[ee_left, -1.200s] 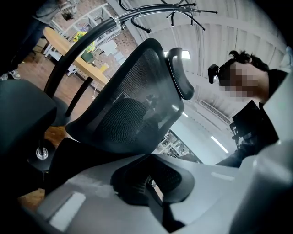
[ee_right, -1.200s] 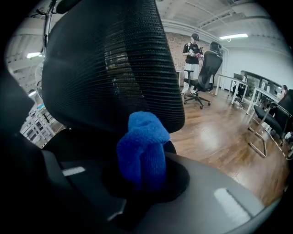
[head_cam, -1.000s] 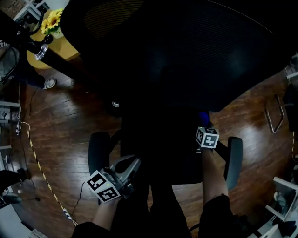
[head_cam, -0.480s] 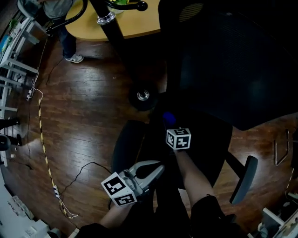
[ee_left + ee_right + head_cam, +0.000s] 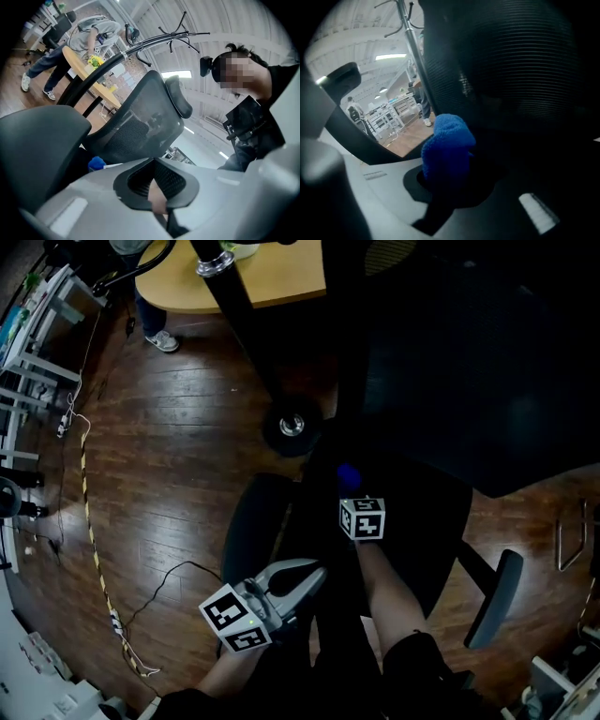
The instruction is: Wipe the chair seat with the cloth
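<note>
head view, looking steeply down on a black office chair (image 5: 412,456) standing on a dark, glossy wooden plank floor (image 5: 159,484). at the far left a thin black cable (image 5: 178,573) loops over the boards. next, low in the frame, the left gripper (image 5: 314,570) hangs beside the chair's padded, rounded left armrest (image 5: 255,531). its own view shows its grey jaws pressed together with nothing between their ribbed black pads. right of it, the right gripper (image 5: 352,488) is clamped on a small, fluffy bright blue cloth (image 5: 349,474). the cloth bunches out past the jaw tips, over the rear of the wide black chair seat (image 5: 422,521) and close under the ribbed mesh chair back (image 5: 469,362). the seat is too dark to show whether cloth and seat touch. at the far right sits the second armrest (image 5: 495,596).

judged from this, the wiping step is in hand. to do it well, the cloth should be pressed down so that its soft pile, not the hard jaw tips, meets the seat. it should then be drawn in overlapping strokes from the back edge toward the front. the cloth looks thick and yielding, so it should follow the seat's curve. the seat cover looks matt and may drag on the cloth, so a firm grip matters. the idle left gripper could steady the armrest, since such a chair may turn.
</note>
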Demonstrator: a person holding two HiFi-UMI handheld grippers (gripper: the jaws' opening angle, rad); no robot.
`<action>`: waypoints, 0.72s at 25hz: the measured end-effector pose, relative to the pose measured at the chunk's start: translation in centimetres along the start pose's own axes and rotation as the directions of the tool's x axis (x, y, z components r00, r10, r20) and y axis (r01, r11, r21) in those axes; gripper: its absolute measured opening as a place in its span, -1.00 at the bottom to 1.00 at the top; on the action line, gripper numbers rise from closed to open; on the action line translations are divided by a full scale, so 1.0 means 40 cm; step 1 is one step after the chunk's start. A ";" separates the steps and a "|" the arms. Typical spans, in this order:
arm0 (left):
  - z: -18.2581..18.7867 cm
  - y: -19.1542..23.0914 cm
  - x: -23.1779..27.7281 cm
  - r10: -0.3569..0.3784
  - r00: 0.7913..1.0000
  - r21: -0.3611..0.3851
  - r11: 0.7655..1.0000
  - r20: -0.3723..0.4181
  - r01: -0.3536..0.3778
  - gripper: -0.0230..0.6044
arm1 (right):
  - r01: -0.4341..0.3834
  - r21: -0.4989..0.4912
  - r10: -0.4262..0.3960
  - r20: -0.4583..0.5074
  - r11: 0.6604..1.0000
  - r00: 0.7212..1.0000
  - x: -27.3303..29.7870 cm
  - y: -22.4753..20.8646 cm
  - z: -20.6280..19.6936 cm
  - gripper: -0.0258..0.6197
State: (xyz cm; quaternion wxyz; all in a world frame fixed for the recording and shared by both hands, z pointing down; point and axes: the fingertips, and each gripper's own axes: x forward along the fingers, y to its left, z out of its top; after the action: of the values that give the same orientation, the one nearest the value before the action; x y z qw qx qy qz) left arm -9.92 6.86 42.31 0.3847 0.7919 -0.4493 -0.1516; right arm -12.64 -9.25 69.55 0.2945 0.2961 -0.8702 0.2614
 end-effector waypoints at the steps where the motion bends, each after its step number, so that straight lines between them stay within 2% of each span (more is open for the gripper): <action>1: -0.002 -0.003 0.003 -0.003 1.000 0.005 1.000 -0.010 0.003 -0.96 | 0.036 0.016 -0.036 -0.001 0.999 0.999 -0.026 -0.045 -0.016 -0.82; 6: -0.028 -0.012 0.037 -0.021 0.997 0.019 1.000 -0.069 0.022 -0.96 | 0.188 0.071 -0.187 -0.028 0.980 0.982 -0.173 -0.272 -0.094 -0.82; 11: -0.064 -0.023 0.086 -0.046 0.989 0.032 0.998 -0.143 0.051 -0.96 | 0.362 0.144 -0.356 -0.063 0.921 0.932 -0.366 -0.489 -0.165 -0.82; 15: -0.087 -0.050 0.113 -0.071 0.981 0.041 0.996 -0.183 0.080 -0.96 | 0.443 0.185 -0.435 -0.087 0.877 0.896 -0.497 -0.579 -0.215 -0.82; 18: -0.095 -0.059 0.134 -0.083 0.978 0.039 0.995 -0.190 0.092 -0.96 | 0.464 0.211 -0.458 -0.077 0.860 0.885 -0.537 -0.614 -0.234 -0.82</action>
State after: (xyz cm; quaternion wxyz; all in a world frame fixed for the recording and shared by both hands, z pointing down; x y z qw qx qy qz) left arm -3.34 4.92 43.61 0.3994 0.8306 -0.3792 -0.0823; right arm 21.12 -12.49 68.58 0.3237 0.5235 -0.7355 0.2830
